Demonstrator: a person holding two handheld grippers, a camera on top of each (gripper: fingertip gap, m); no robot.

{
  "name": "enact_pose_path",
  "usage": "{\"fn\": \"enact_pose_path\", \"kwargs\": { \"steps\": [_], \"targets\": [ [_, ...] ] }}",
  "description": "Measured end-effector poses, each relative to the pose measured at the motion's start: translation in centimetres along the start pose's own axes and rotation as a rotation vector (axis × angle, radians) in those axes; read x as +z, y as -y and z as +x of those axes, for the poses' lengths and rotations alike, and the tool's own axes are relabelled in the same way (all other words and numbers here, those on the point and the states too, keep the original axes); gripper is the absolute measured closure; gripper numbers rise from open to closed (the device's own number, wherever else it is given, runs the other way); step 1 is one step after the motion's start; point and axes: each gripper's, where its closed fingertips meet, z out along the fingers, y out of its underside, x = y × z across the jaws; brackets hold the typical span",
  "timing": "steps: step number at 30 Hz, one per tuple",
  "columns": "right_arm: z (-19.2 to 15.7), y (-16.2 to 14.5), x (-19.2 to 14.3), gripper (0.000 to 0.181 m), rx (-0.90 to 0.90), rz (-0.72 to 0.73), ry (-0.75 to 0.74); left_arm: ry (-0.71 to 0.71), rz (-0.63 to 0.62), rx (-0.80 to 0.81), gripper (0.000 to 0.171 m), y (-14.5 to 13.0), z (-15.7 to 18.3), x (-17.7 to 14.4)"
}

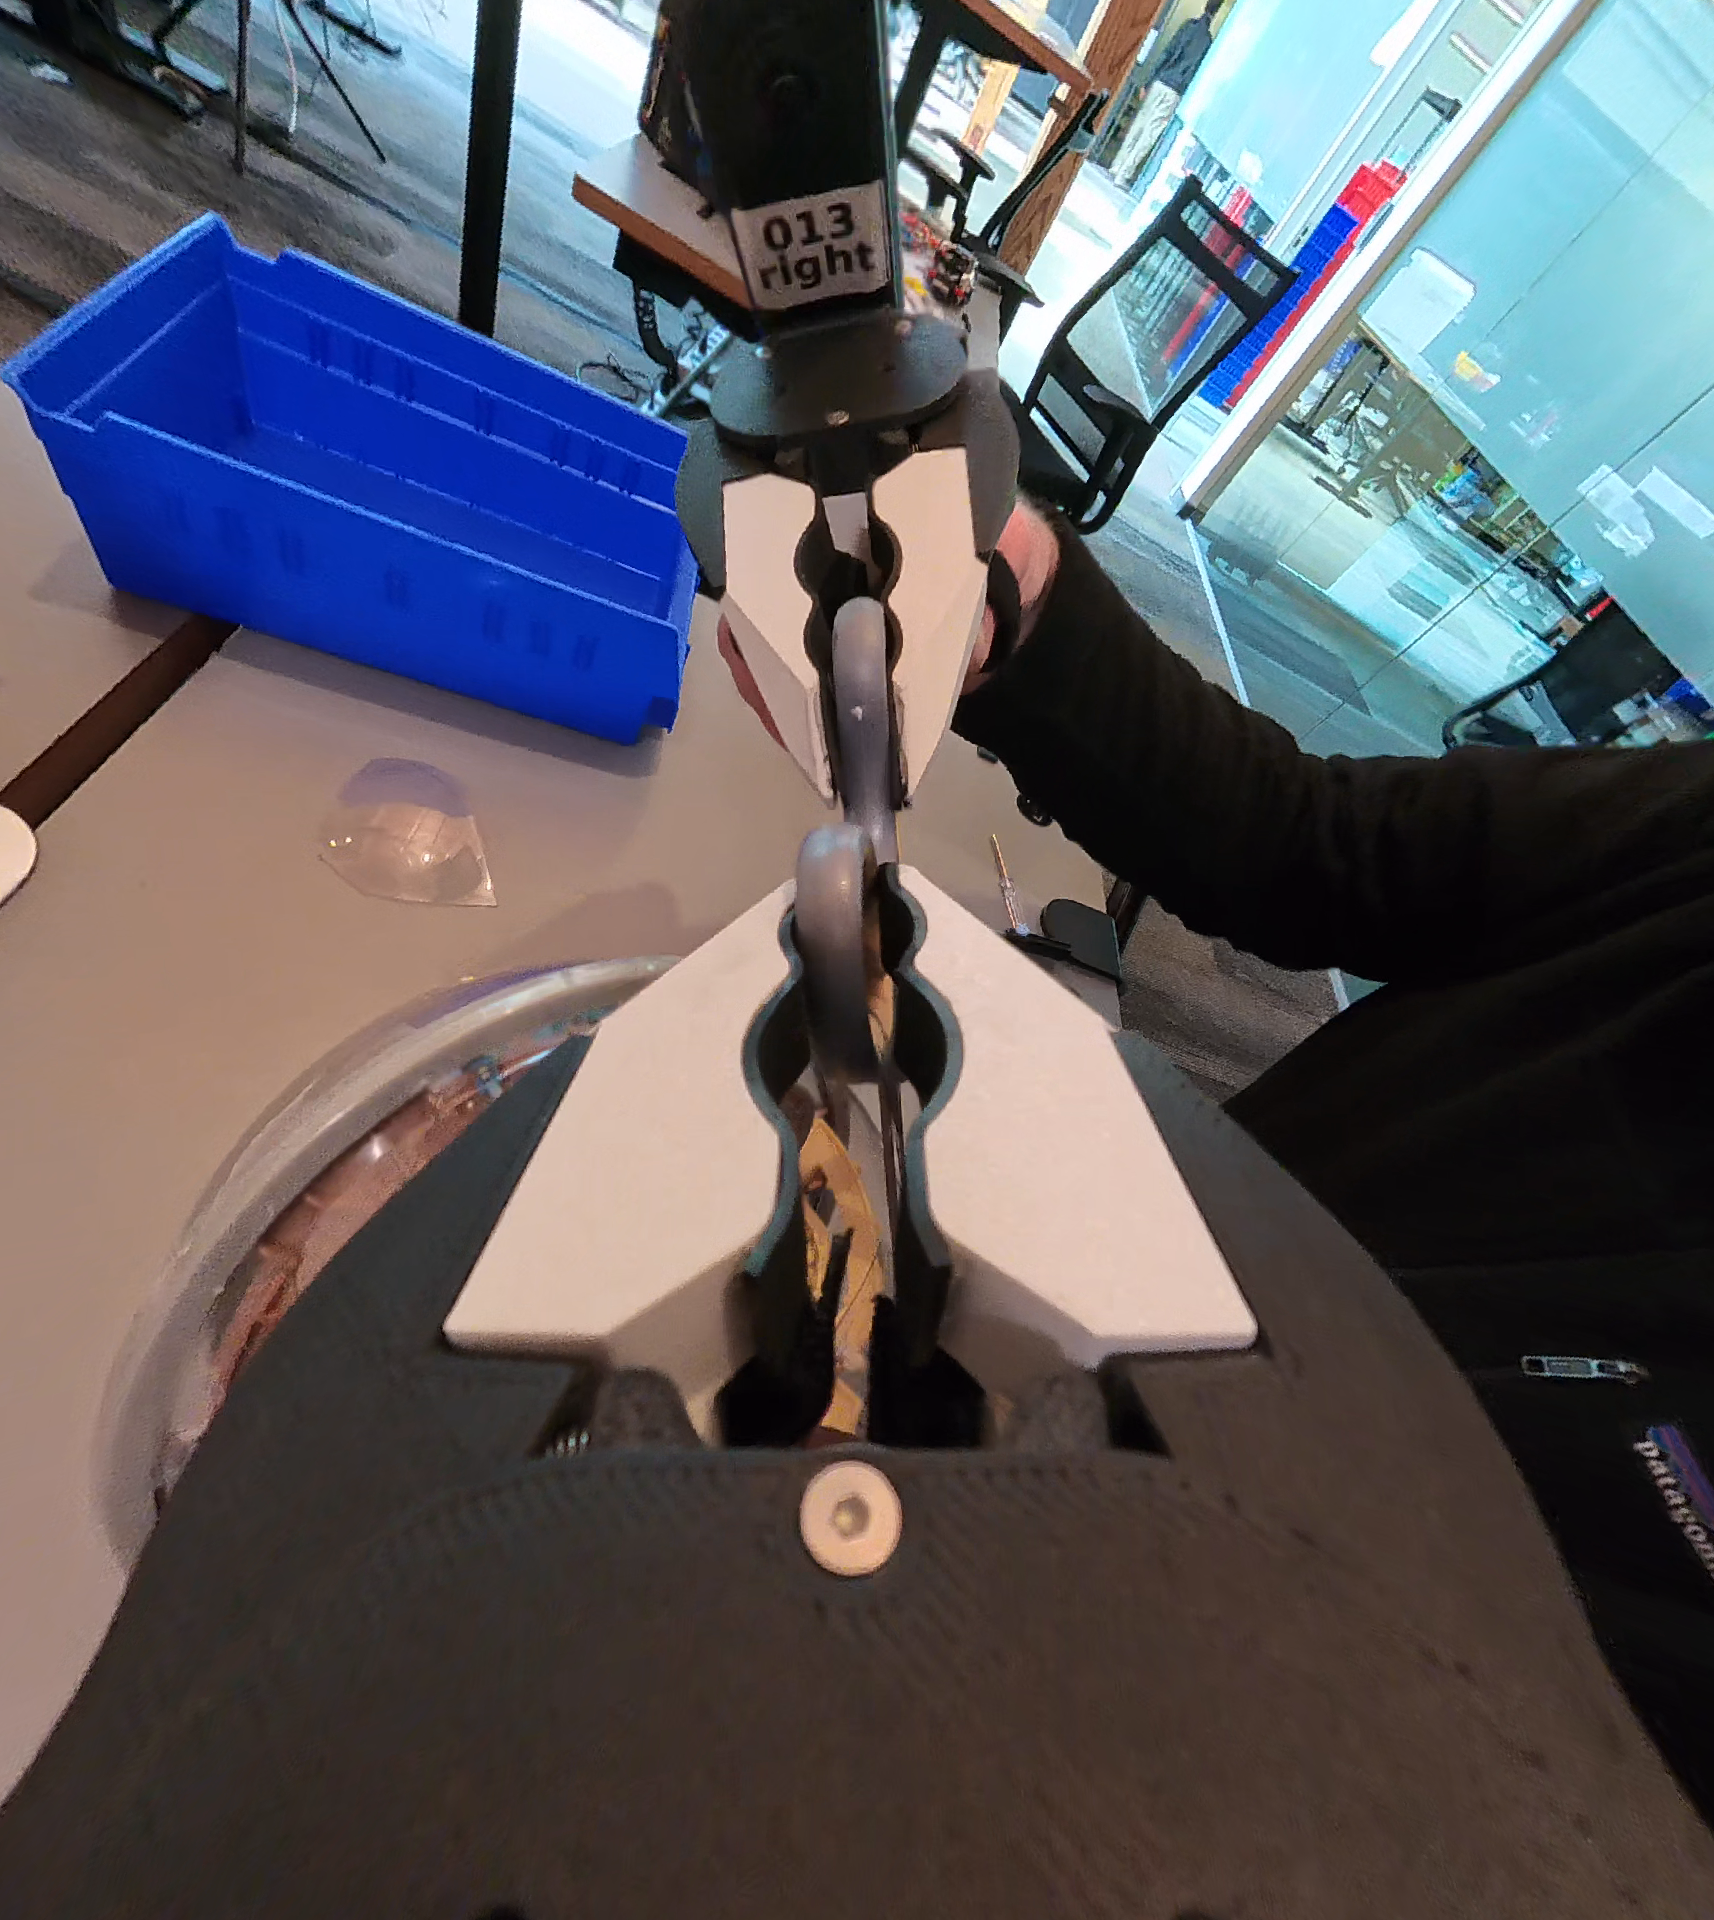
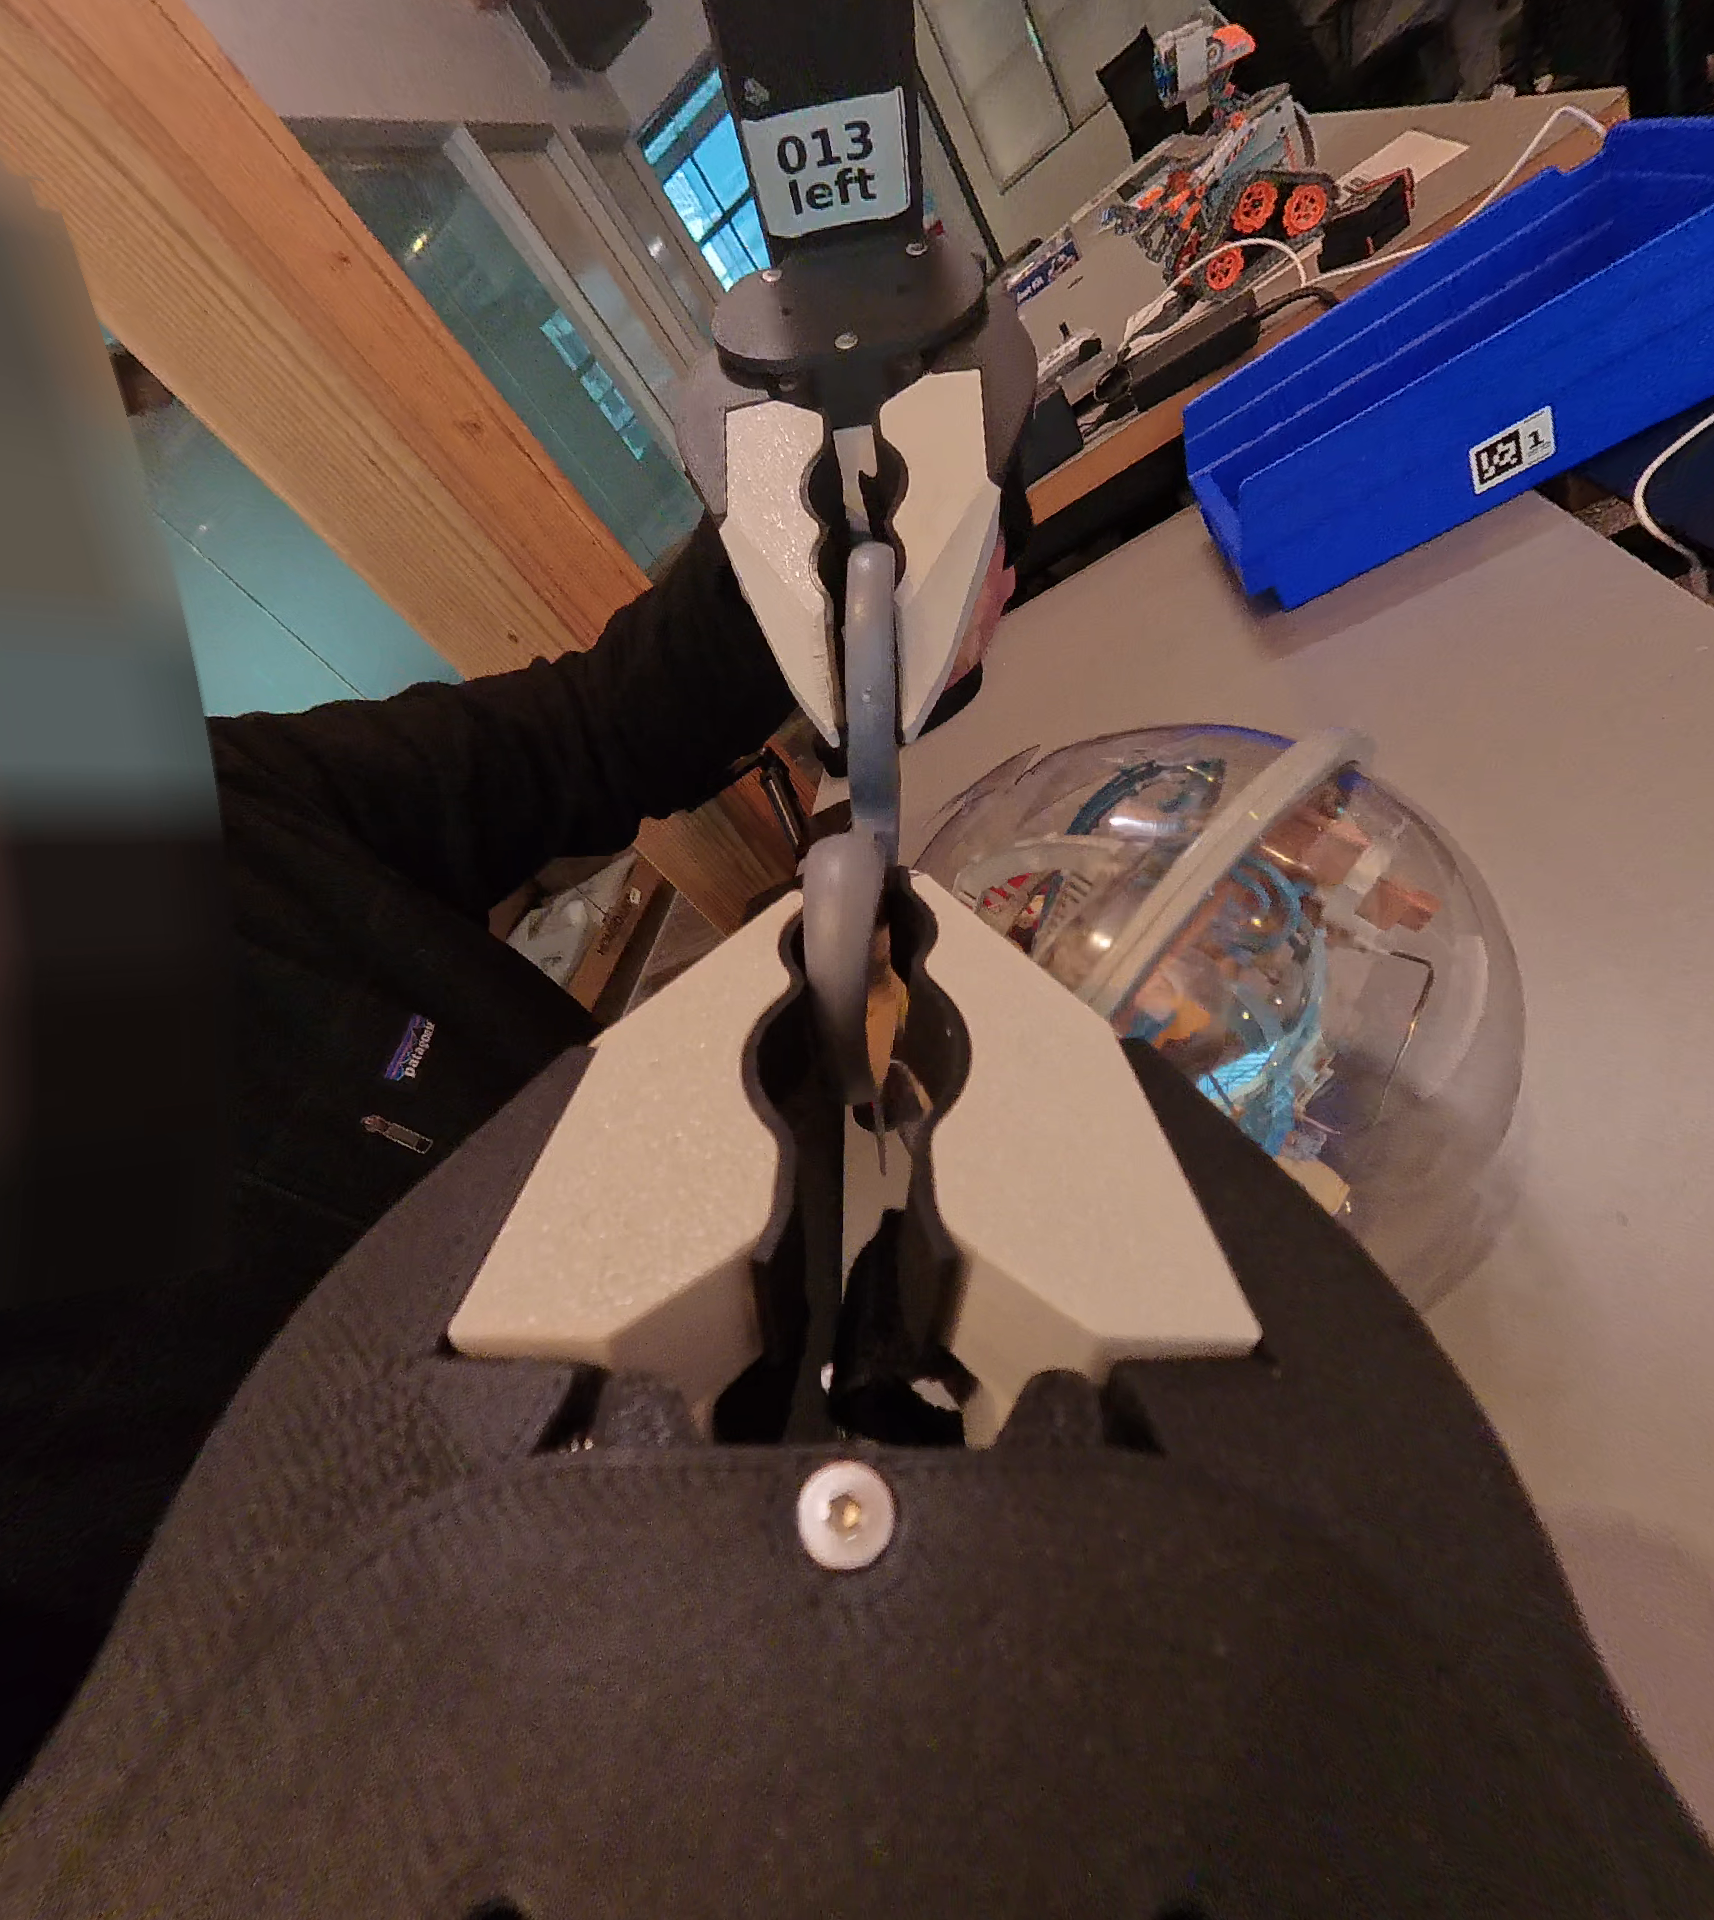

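Observation:
A grey S-shaped hook-like piece [image 1: 858,686] hangs in the air between my two grippers, which face each other tip to tip. My left gripper [image 1: 845,881] is shut on its near loop. My right gripper [image 1: 868,795] is shut on its far loop. The right wrist view shows the same from the other side: my right gripper [image 2: 853,885] and my left gripper [image 2: 868,740] both clamp the grey piece [image 2: 872,644]. A clear plastic sphere [image 2: 1248,935] full of coloured parts rests on the grey table [image 2: 1455,675] just below them; it also shows in the left wrist view [image 1: 365,1091].
A blue plastic bin [image 1: 365,499] stands on the table [image 1: 157,883] beyond the sphere; it also shows in the right wrist view [image 2: 1507,343]. A clear plastic shell piece [image 1: 411,842] lies between bin and sphere. A small screwdriver [image 1: 1004,883] lies near the table edge. A person's black sleeve [image 1: 1352,831] reaches in. A toy robot [image 2: 1237,197] stands on a far table.

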Motion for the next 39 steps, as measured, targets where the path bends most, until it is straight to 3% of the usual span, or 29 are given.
{"fn": "enact_pose_path", "kwargs": {
  "steps": [15,29,33,39],
  "targets": [
    [-2.9,-2.5,1.3,0.173,-0.178,-0.070,-0.107,-0.079,0.063,0.185,0.165,-3.2,3.3,0.5],
    [-3.9,-3.5,1.2,0.174,-0.206,-0.039,-0.196,-0.079,0.048,0.228,0.166,-2.8,4.2,2.5],
    [-3.7,-4.6,2.4,0.174,-0.240,-0.129,-0.237,-0.102,-0.009,0.304,0.166,-3.4,5.2,4.4],
    [-2.4,-4.4,2.1,0.173,-0.234,-0.099,-0.289,-0.038,0.008,0.306,0.165,-2.9,3.9,4.3]
  ]
}}
